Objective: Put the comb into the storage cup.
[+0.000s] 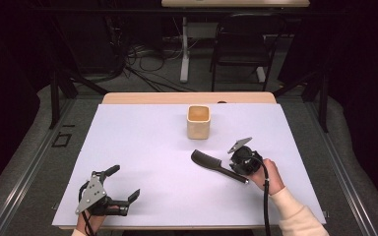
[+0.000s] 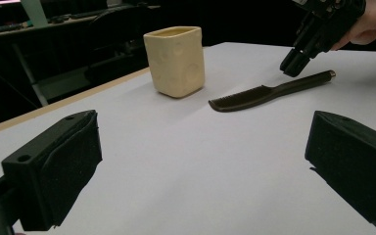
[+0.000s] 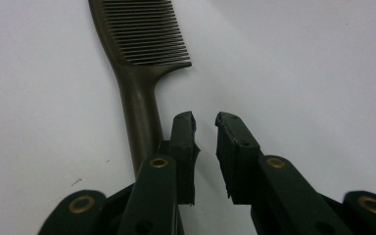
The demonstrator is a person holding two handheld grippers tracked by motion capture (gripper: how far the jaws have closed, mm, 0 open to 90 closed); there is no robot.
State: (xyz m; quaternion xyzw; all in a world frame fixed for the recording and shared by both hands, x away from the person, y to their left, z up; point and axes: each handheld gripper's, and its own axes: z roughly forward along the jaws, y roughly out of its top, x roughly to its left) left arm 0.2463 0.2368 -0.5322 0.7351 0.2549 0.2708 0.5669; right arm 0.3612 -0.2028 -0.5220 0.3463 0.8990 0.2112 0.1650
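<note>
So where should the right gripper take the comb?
Probably the handle, from above, fingers straddling its narrow width. The comb lies flat on the table, its toothed end wider. The right gripper, slightly open, hangs just beside the handle.

Right gripper (image 1: pixel 239 156) over comb (image 1: pixel 217 166)

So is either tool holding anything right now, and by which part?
Nothing is held. The right tool stands slightly open beside the comb's handle, nothing between its jaws. The left tool is wide open over bare table.

White table (image 1: pixel 142 162), comb (image 1: pixel 216 167), cup (image 1: pixel 198 122)
</note>
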